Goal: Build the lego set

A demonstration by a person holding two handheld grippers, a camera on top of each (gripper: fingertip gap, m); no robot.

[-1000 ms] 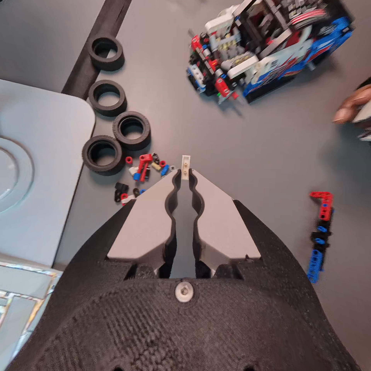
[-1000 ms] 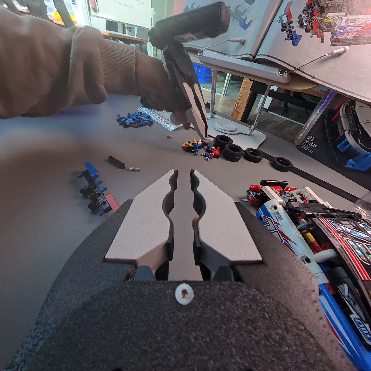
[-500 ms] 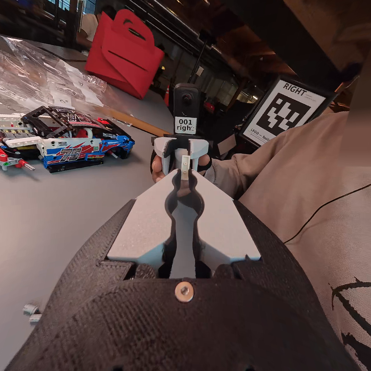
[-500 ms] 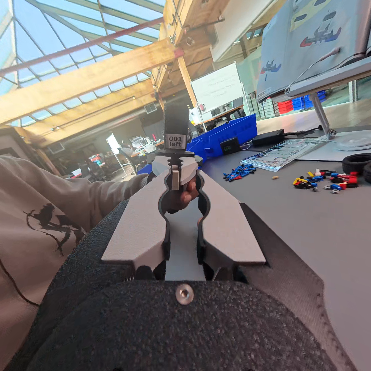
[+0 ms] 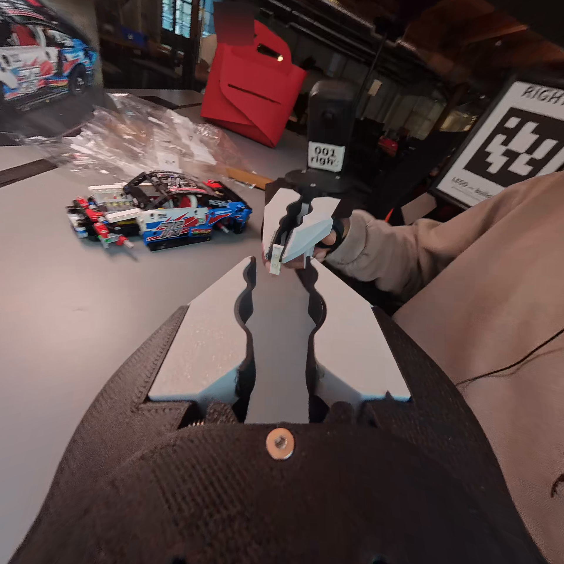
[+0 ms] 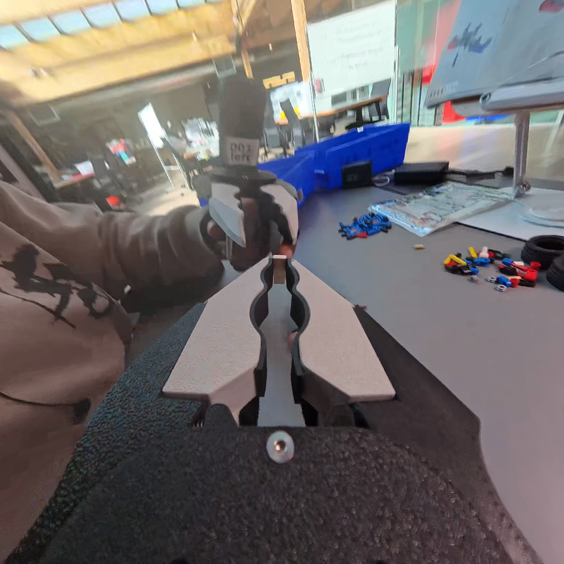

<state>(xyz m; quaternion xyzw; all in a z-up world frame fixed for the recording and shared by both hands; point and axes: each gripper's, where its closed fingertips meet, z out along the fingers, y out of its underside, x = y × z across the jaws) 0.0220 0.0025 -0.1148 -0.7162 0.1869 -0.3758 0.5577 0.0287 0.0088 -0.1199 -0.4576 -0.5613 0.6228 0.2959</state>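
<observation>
A small white lego plate (image 6: 279, 271) is pinched between the fingertips of my right gripper (image 6: 279, 261), which is shut on it. In the left wrist view the right gripper (image 5: 277, 254) faces me and holds the plate (image 5: 274, 266) just in front of my left gripper (image 5: 280, 262). My left gripper is open and empty, with its jaws apart on either side of the plate. It also shows in the right wrist view (image 6: 265, 242), held in a hand above the grey table (image 6: 427, 335). The part-built lego race car (image 5: 158, 213) stands on the table to the far left.
Loose small lego pieces (image 6: 488, 271), black tyres (image 6: 546, 250), a heap of blue pieces (image 6: 364, 224) and a sticker sheet (image 6: 427, 207) lie to the right. Clear plastic bags (image 5: 137, 140), a red bag (image 5: 253, 88) and a marker sign (image 5: 518, 146) stand behind the car. Both grippers' tips are close together, under 4 cm apart. The part-built lego race car (image 5: 158, 213) is about 25 centimeters from both grippers' fingertips.
The two grippers came together in the air. My left gripper opened and let go of the white plate; my right gripper shut on it and now holds it.
</observation>
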